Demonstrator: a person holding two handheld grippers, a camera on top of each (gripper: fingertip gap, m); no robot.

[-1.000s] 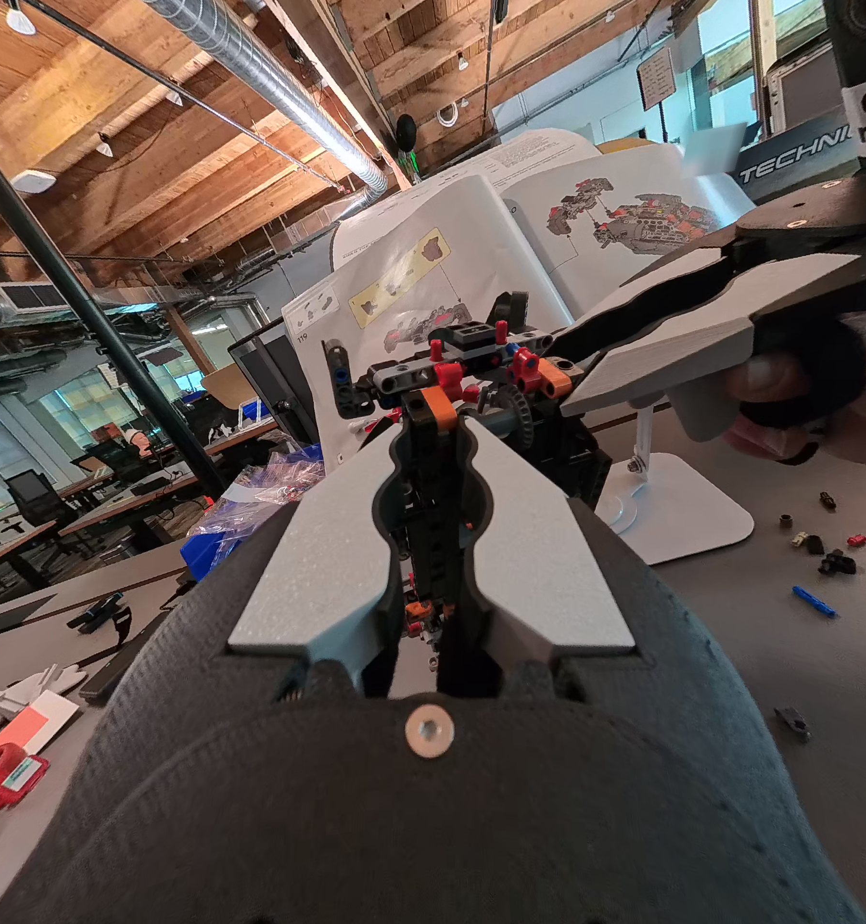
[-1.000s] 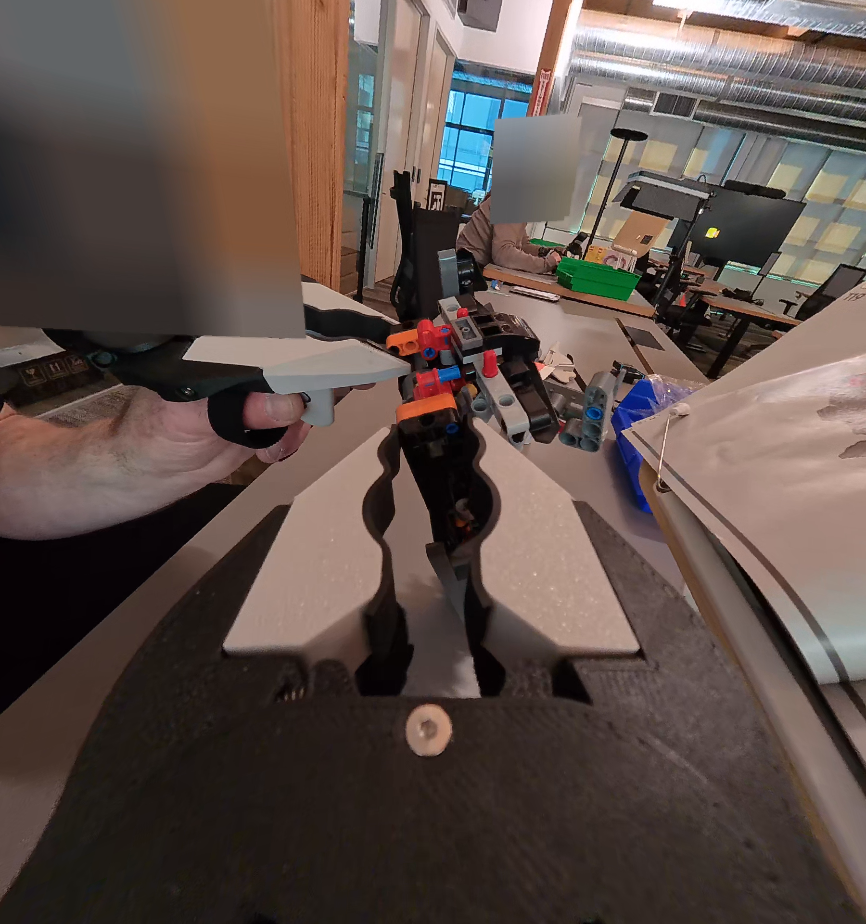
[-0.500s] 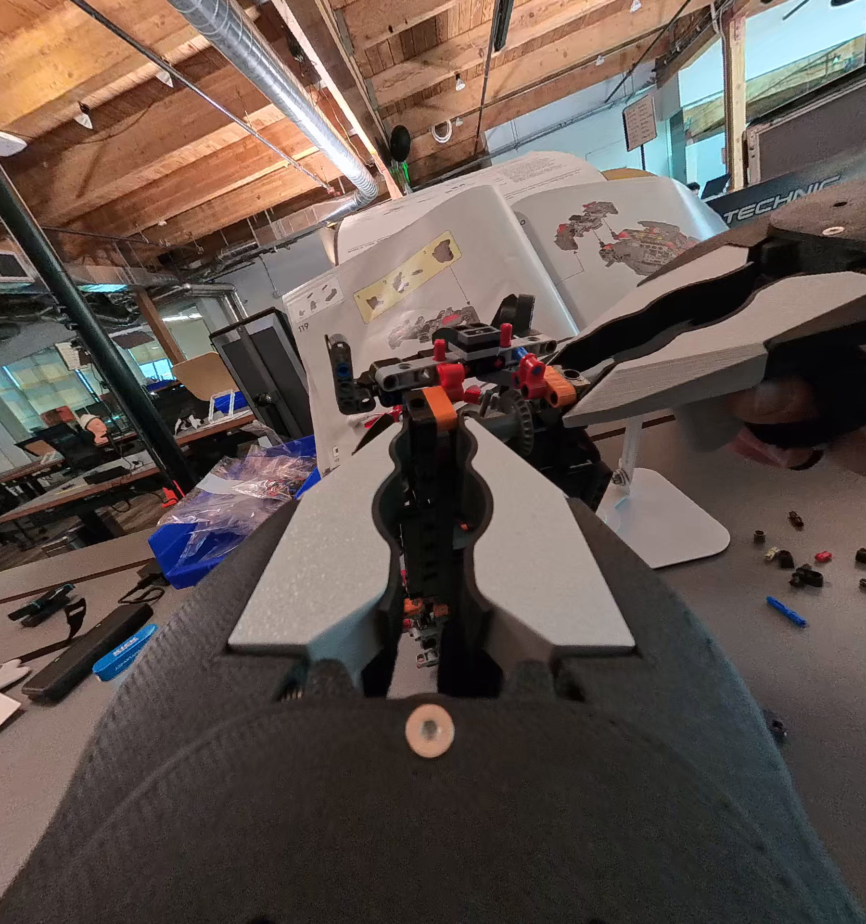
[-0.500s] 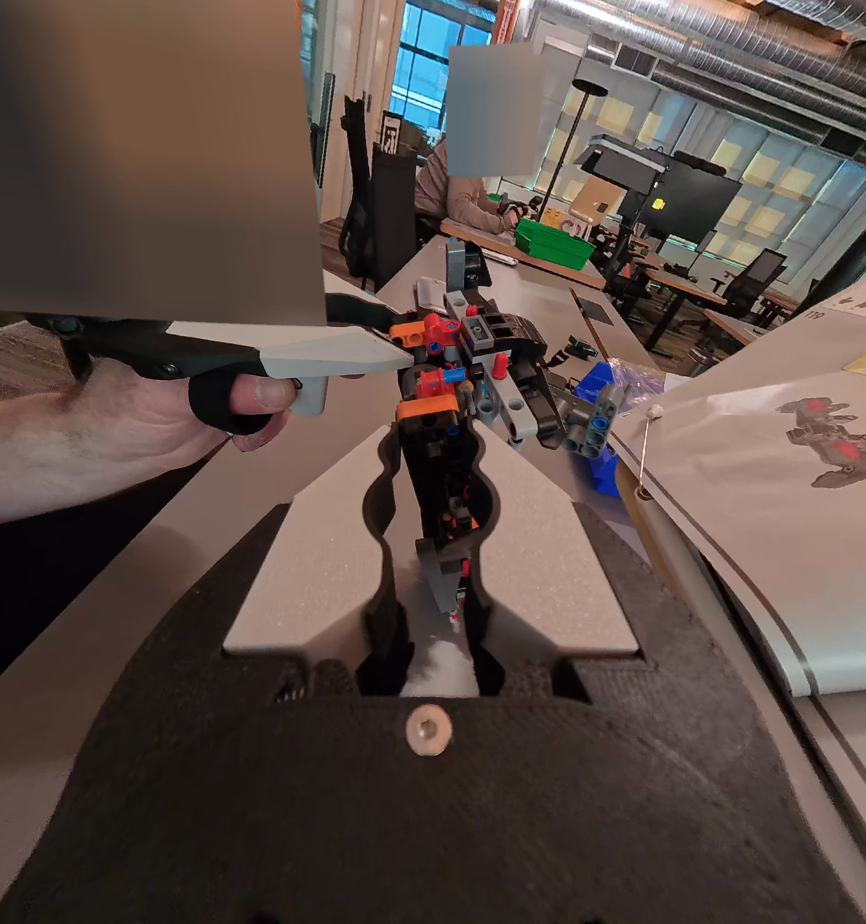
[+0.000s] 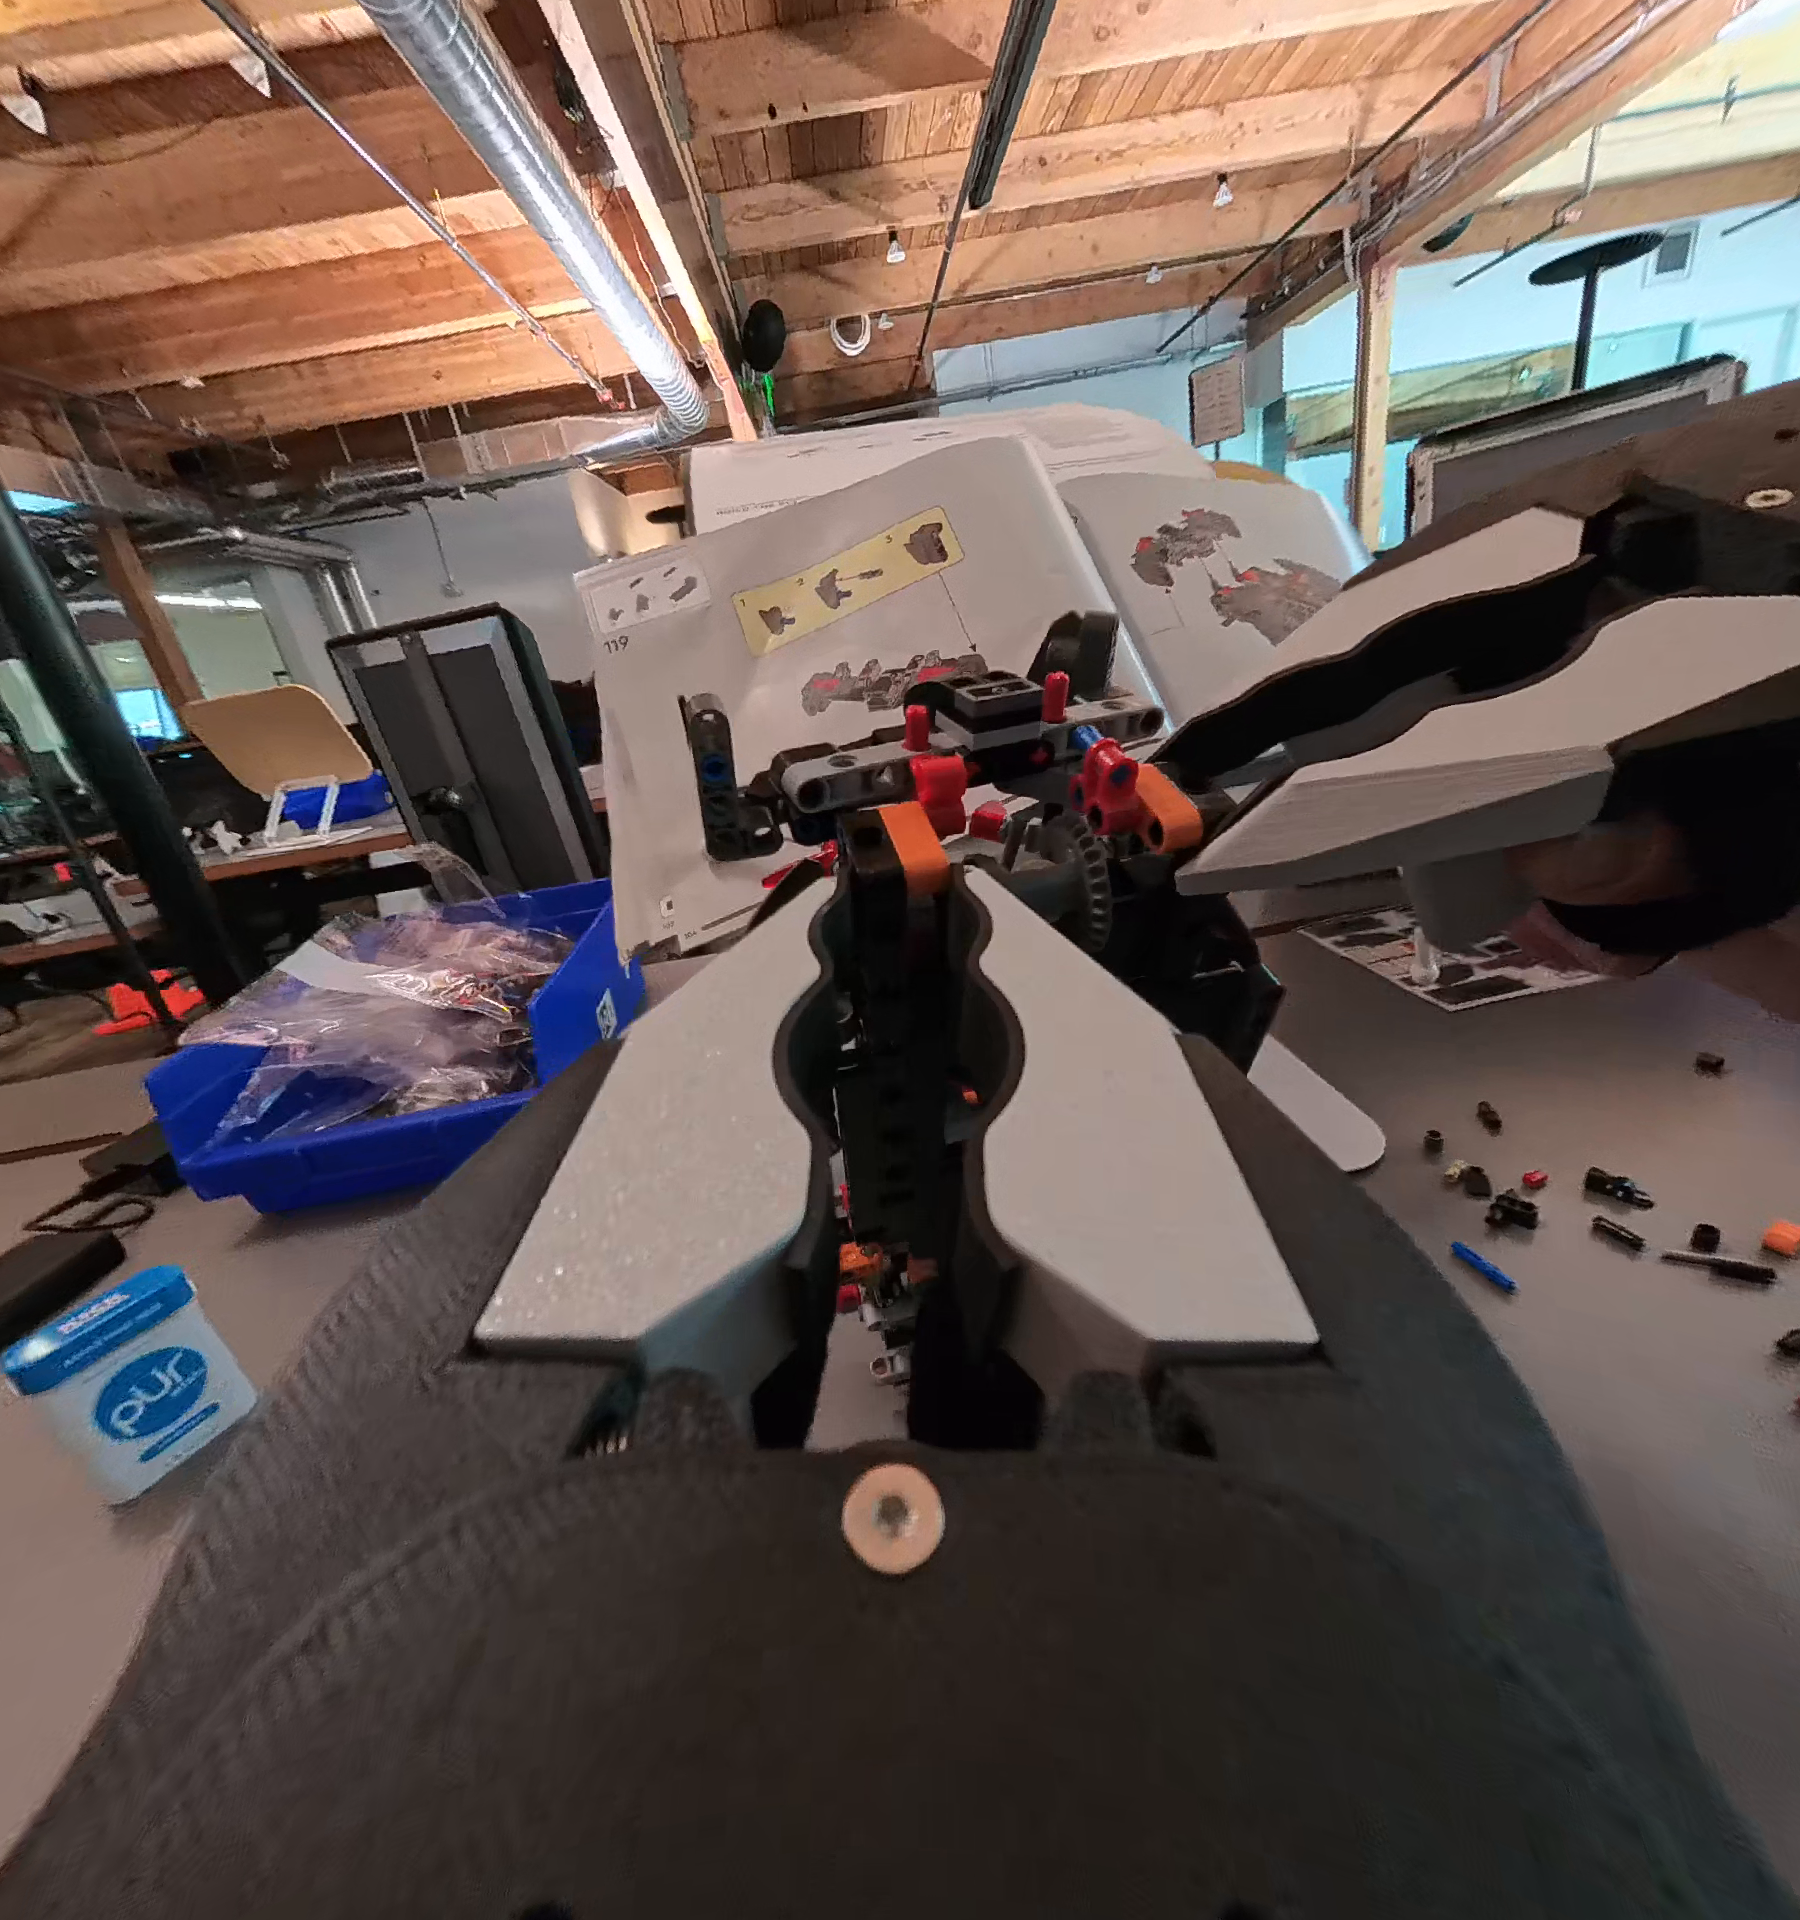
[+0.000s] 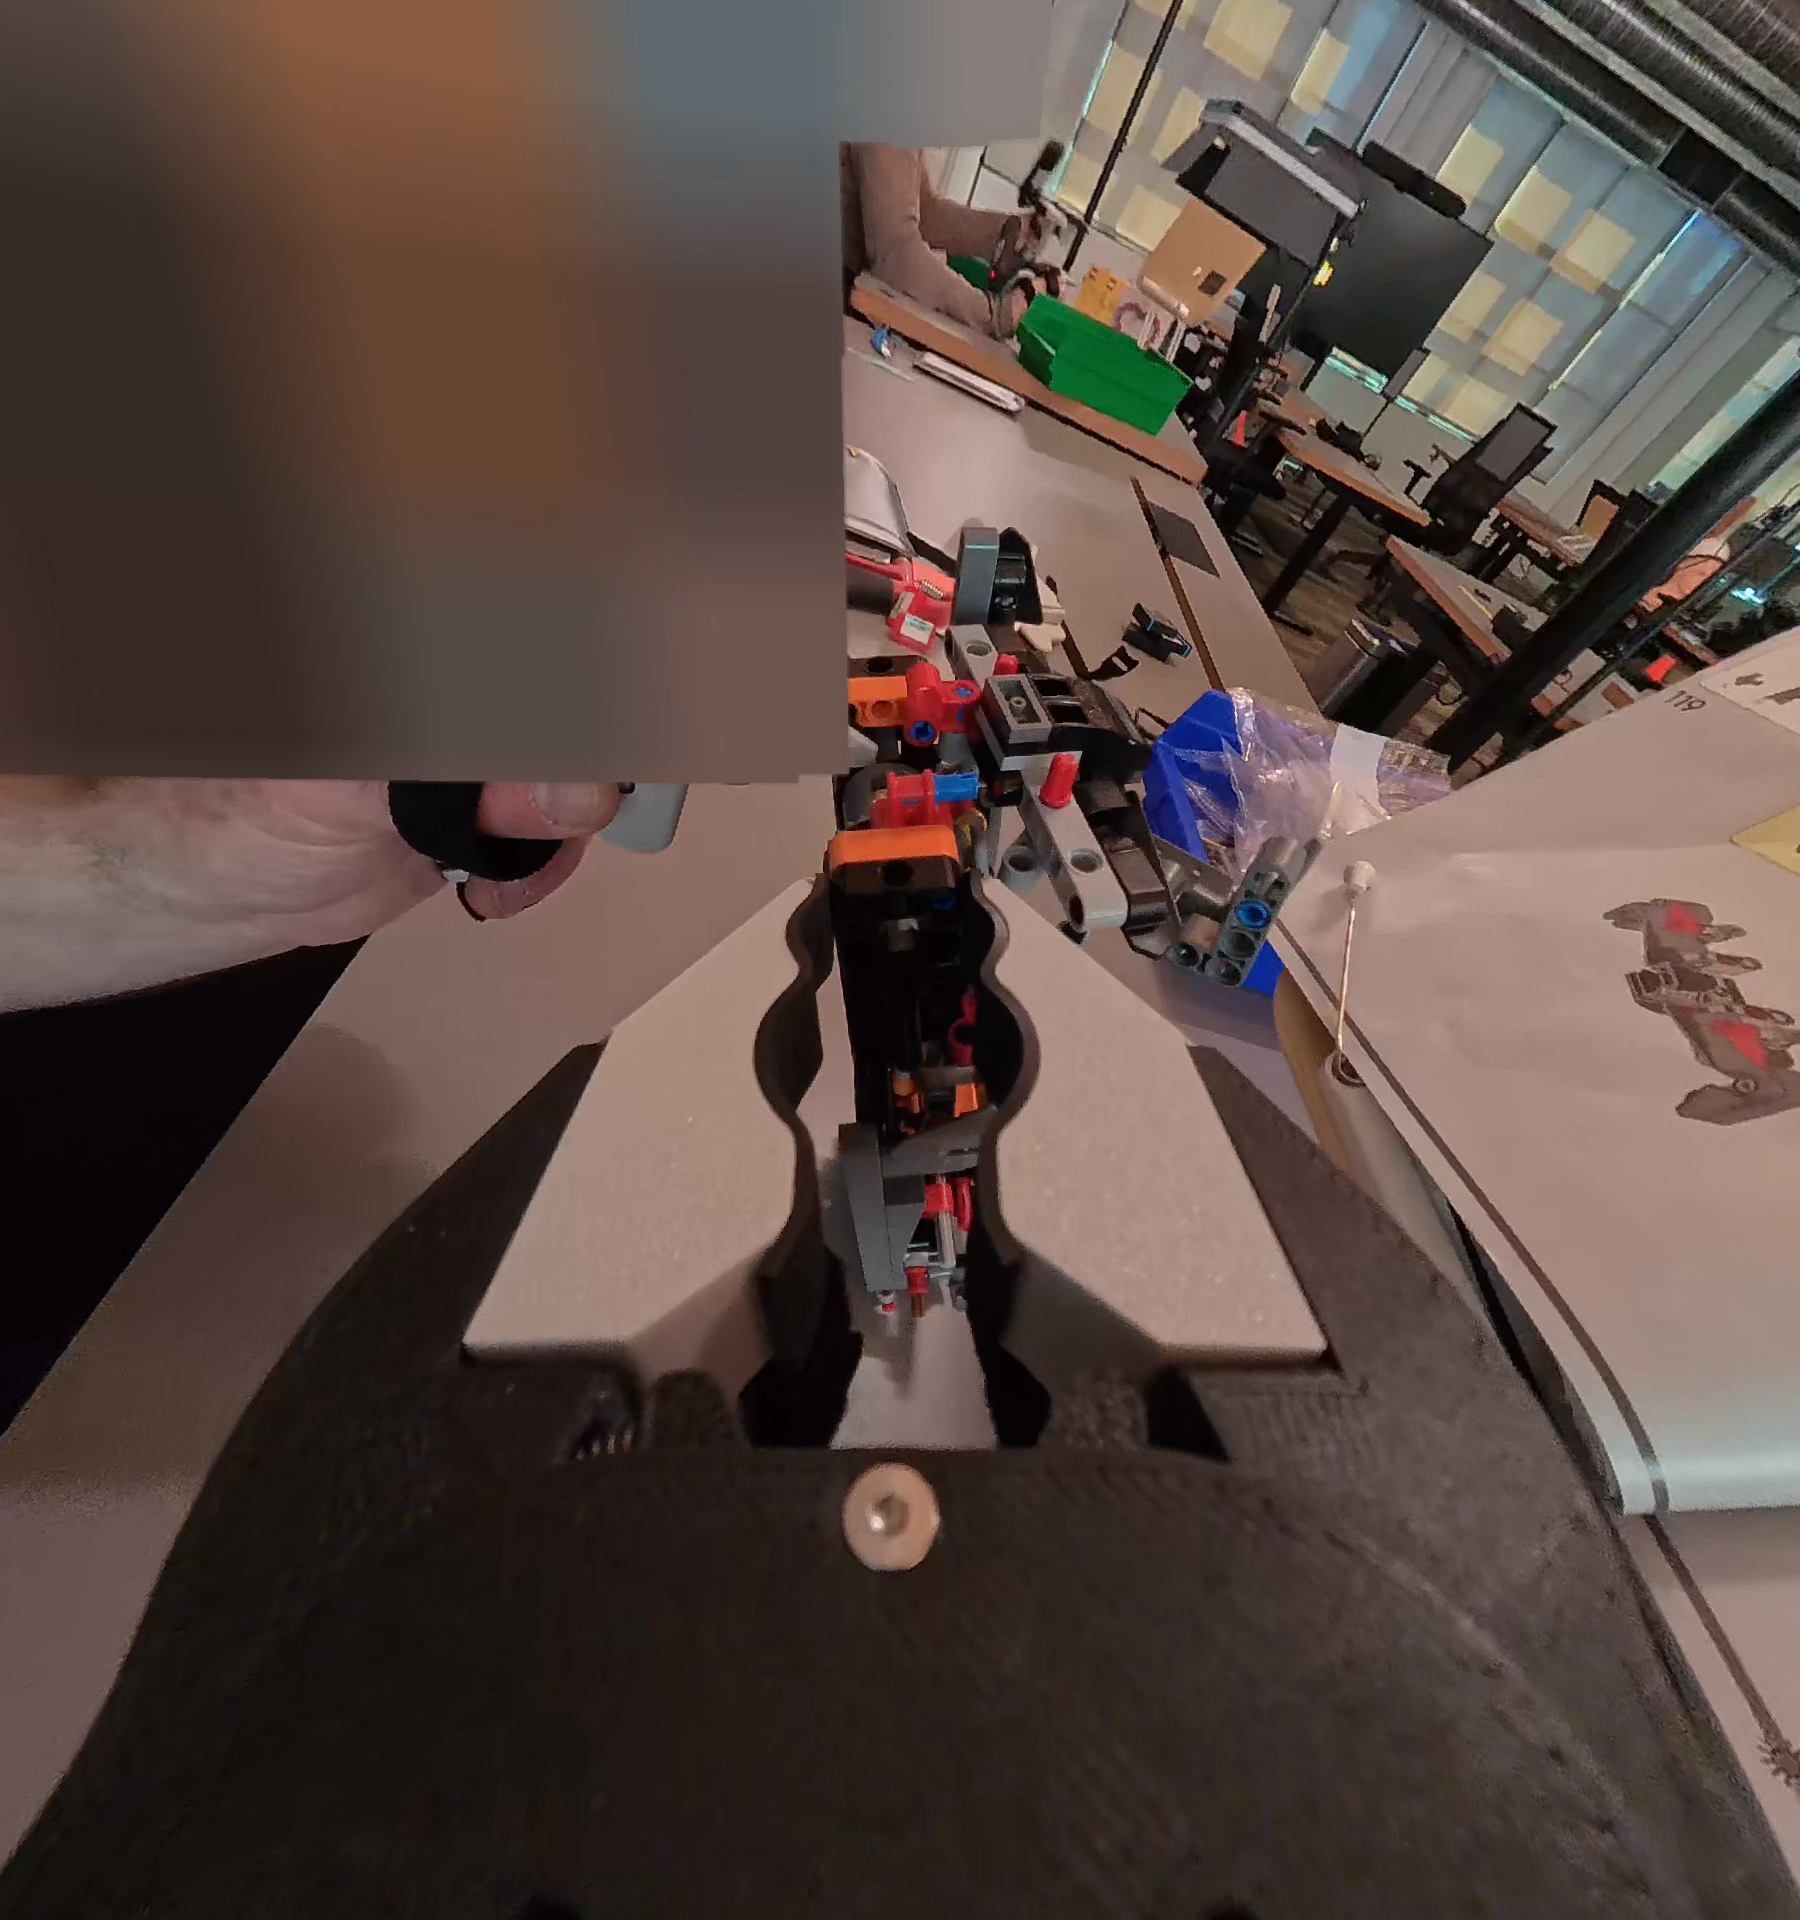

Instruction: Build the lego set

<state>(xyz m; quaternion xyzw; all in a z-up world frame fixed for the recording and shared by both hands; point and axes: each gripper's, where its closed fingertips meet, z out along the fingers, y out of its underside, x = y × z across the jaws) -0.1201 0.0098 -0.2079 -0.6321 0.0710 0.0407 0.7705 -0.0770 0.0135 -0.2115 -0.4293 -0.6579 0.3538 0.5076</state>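
Tipped lower than before, so more table (image 5: 1561, 1475) in view now. Both claws, left (image 5: 901, 894) and right (image 6: 901, 883), pinched tight on the model (image 5: 969, 758), up off the table. Mid-build. Next: check the book (image 5: 854, 603), grab a loose bit (image 5: 1482, 1268).

Wood-beam ceiling (image 5: 252, 208), silver duct (image 5: 553, 208), grey desks (image 6: 1062, 468), gridded windows (image 6: 1602, 239)

Left gripper (image 5: 896, 914), grey-fingered on a black textured body: jaws closed on the black, red and orange lego model (image 5: 963, 774), gripping a black beam capped in orange. Right gripper (image 6: 901, 914), same build: jaws clamped on the model's opposite side, converging toward the left gripper. A hand (image 5: 1644, 914) holds its trigger.
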